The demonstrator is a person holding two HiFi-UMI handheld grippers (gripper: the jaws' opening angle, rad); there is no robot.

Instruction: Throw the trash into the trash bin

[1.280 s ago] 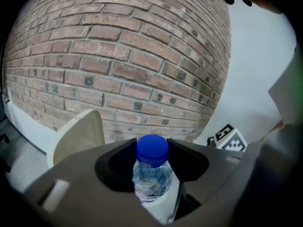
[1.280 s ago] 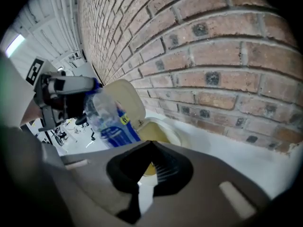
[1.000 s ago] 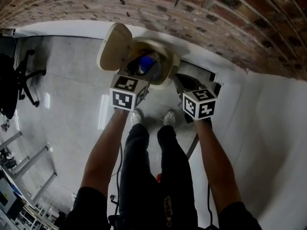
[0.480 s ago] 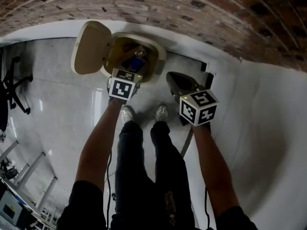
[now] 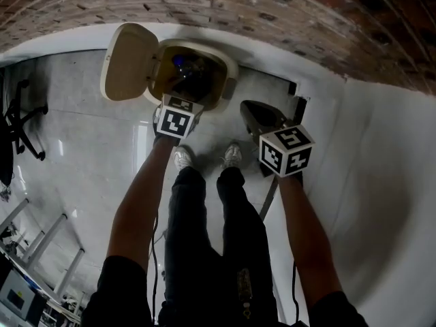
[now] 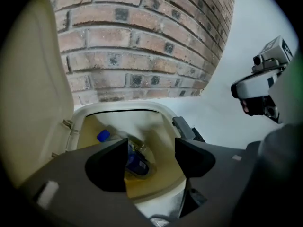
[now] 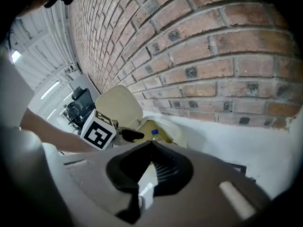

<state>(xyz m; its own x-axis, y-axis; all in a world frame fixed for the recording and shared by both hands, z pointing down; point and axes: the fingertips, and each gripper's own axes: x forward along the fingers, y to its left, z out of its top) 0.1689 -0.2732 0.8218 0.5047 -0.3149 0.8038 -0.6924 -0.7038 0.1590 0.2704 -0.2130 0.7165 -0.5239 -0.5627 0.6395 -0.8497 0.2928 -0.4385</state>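
Note:
The cream trash bin [image 5: 225,90] stands against the brick wall with its lid [image 5: 128,61] swung open to the left. A clear bottle with a blue cap and blue label [image 6: 137,161] lies inside the bin [image 6: 165,174]; in the head view the bottle [image 5: 181,63] shows dimly. My left gripper [image 5: 184,102] hovers at the bin's near rim. Its jaws [image 6: 151,159] have just been opening and stand open, with nothing between them. My right gripper [image 5: 251,109] hangs to the right of the bin, and its jaws [image 7: 152,143] are shut and empty.
A brick wall [image 5: 272,19] runs behind the bin above a white ledge [image 5: 313,87]. The person's shoes [image 5: 182,158] stand just in front of the bin. An office chair [image 5: 20,121] is at the far left. A dark cable [image 5: 271,203] trails beside the right leg.
The bottle that my left gripper held over the bin now lies inside it. The left gripper sank toward the opening and its jaws opened. The right gripper stayed beside the bin.

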